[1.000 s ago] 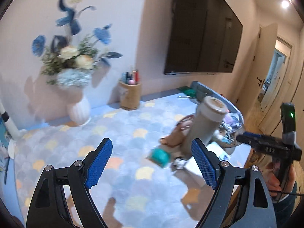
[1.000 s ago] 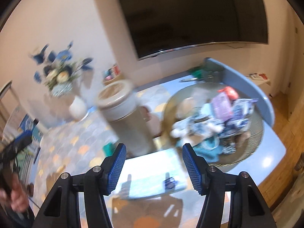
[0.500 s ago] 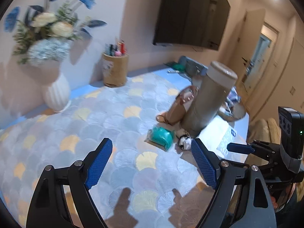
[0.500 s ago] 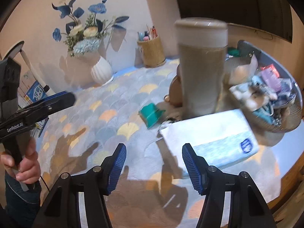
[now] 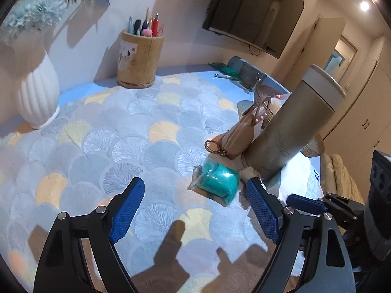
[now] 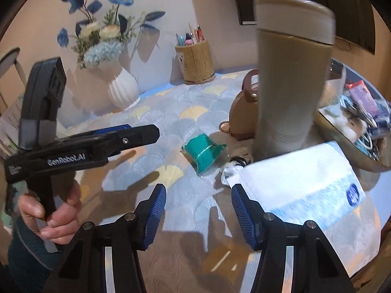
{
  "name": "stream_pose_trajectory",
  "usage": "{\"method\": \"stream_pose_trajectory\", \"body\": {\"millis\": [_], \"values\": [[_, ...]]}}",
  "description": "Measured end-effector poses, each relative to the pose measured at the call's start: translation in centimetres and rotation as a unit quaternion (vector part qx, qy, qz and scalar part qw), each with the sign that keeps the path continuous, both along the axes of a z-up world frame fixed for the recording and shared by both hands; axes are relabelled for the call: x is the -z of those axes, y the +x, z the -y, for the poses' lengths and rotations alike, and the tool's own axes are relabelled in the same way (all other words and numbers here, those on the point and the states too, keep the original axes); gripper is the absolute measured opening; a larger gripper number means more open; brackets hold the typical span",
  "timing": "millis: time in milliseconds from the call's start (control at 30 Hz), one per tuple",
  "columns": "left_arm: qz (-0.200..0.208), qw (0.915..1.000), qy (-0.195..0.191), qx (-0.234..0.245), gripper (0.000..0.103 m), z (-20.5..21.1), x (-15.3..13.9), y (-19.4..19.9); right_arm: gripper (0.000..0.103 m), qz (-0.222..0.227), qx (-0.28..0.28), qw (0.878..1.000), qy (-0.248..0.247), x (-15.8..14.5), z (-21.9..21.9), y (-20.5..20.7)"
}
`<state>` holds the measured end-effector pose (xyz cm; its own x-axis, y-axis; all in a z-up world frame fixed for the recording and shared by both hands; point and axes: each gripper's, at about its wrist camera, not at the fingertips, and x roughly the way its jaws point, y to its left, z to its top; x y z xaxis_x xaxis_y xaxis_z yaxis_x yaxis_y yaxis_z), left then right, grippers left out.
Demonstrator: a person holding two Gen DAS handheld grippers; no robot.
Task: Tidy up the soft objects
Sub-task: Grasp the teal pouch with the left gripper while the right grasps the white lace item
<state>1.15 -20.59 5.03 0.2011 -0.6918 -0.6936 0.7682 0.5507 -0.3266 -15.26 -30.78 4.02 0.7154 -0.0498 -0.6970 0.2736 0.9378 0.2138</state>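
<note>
**Both grippers poised over the teal bundle**

The left gripper (image 5: 193,205) and right gripper (image 6: 198,206) hover with jaws wide open and empty, apparently lining up on the teal soft bundle in clear wrap (image 5: 217,179), which lies beside the tall grey flask (image 5: 293,127). The worktop wears a scallop-patterned cloth (image 5: 117,131); a wall-mounted television (image 5: 254,12) hangs behind

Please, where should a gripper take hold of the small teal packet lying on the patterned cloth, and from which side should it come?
Probably from above, across the teal packet at its plump middle, not the thin clear edge seams. It lies flat on the cloth, so a sideways approach would slide under nothing. The open left gripper is nearer; the tall bottle crowds the far side.
</note>
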Motion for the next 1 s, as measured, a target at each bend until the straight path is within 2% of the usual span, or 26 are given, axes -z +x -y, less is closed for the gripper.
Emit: {"method": "stream_pose_trajectory", "body": {"millis": [133,267,433,533,567,600,700,833,1000], "values": [[-0.023,0.9987,0.009,0.044,0.084,2.1,1.0,0.7,0.054,-0.038,0.03,0.997,-0.061,1.3,-0.5,2.3],[-0.022,0.9966,0.035,0.072,0.084,4.6,2.4,0.9,0.041,-0.055,0.048,0.992,-0.099,2.2,-0.2,3.2],[-0.026,0.9954,0.042,0.082,0.084,5.8,3.2,0.9,0.041,-0.058,0.066,0.987,-0.136,2.7,-0.5,3.8],[-0.029,0.9944,0.051,0.088,0.082,6.5,3.7,0.7,0.041,-0.066,0.083,0.979,-0.173,3.1,-1.4,4.1],[-0.028,0.9939,0.056,0.091,0.074,6.8,3.9,0.6,0.041,-0.067,0.086,0.977,-0.184,3.3,-1.7,4.1],[-0.027,0.9935,0.058,0.094,0.062,6.9,4.2,0.4,0.041,-0.066,0.089,0.976,-0.189,3.4,-1.8,4.1],[-0.015,0.9935,0.063,0.094,0.049,7.3,4.5,-0.1,0.041,-0.054,0.101,0.976,-0.183,3.5,-1.7,3.7],[0.001,0.9952,0.068,0.071,0.048,6.4,4.0,-0.2,0.041,-0.049,0.107,0.979,-0.168,3.3,-1.4,3.5],[0.009,0.9988,0.045,0.014,0.048,3.0,3.1,2.0,0.041,-0.055,0.11,0.979,-0.165,3.3,-1.4,3.8]]}}
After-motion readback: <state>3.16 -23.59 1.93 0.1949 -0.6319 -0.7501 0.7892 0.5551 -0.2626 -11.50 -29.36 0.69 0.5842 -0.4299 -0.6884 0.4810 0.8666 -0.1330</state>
